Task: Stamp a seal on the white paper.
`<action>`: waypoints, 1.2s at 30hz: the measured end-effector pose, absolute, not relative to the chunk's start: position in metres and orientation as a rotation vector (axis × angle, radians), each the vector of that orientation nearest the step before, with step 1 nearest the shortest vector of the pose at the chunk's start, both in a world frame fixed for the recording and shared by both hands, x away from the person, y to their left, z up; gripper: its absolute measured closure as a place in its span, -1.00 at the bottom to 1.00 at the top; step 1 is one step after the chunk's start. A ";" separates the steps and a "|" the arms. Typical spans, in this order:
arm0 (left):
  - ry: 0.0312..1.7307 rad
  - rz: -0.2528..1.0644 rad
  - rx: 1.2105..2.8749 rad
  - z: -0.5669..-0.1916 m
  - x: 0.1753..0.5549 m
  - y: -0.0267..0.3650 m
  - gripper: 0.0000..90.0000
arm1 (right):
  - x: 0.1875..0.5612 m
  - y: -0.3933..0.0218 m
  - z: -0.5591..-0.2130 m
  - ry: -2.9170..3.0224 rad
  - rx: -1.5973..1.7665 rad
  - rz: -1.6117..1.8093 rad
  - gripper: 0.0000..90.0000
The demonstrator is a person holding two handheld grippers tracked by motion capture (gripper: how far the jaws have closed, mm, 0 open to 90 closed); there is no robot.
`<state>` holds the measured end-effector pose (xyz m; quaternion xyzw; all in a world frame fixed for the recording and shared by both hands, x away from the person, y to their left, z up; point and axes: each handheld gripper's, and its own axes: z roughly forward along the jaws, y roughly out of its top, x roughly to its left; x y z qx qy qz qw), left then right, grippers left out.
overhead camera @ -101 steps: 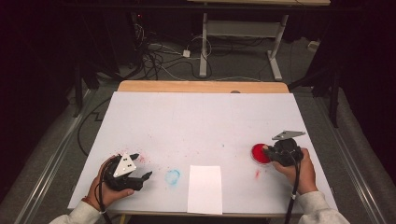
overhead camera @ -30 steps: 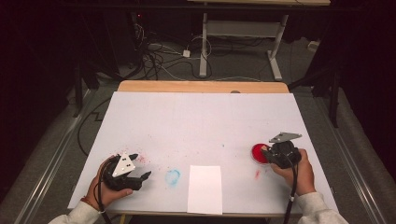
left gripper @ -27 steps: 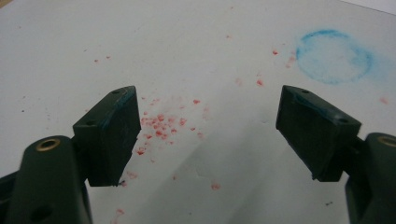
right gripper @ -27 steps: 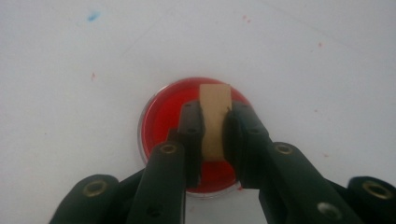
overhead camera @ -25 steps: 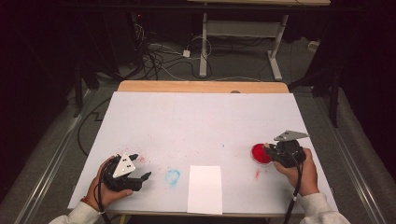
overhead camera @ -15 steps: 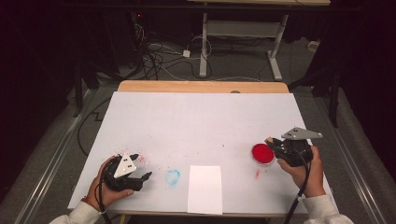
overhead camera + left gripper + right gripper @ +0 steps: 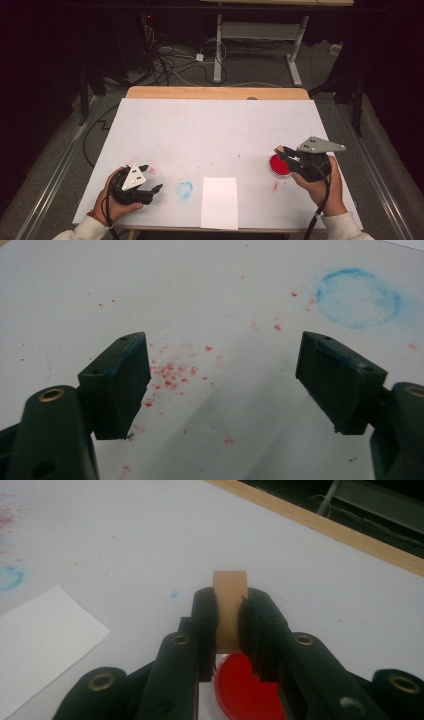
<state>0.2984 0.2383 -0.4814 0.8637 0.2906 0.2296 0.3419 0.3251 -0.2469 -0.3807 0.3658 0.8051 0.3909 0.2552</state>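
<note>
Looks maybe halfway: right gripper clamped on a small tan wooden block just above the round red ink dish, left gripper idle and spread wide, white paper sheet not stamped yet.

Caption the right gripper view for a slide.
Right gripper clamps a small wooden block above a red ink dish.
</note>
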 end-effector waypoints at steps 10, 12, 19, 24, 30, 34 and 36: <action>0.752 0.595 2.251 -0.482 0.298 0.238 -0.53 | 0.317 -0.225 -0.379 2.236 0.910 1.094 0.69; 0.752 0.594 2.252 -0.482 0.299 0.238 -0.53 | 0.316 -0.221 -0.379 2.248 0.894 1.103 0.69; 0.751 0.594 2.255 -0.482 0.299 0.238 -0.53 | 0.312 -0.205 -0.382 2.293 0.849 1.114 0.69; 0.753 0.591 2.255 -0.482 0.299 0.237 -0.53 | 0.309 -0.190 -0.388 2.334 0.803 1.110 0.69; 0.749 0.592 2.263 -0.483 0.299 0.237 -0.53 | 0.304 -0.165 -0.398 2.409 0.730 1.089 0.69; 0.751 0.591 2.261 -0.483 0.299 0.237 -0.53 | 0.301 -0.152 -0.404 2.456 0.698 1.086 0.69; 0.750 0.591 2.262 -0.483 0.299 0.237 -0.53 | 0.300 -0.147 -0.407 2.474 0.682 1.082 0.69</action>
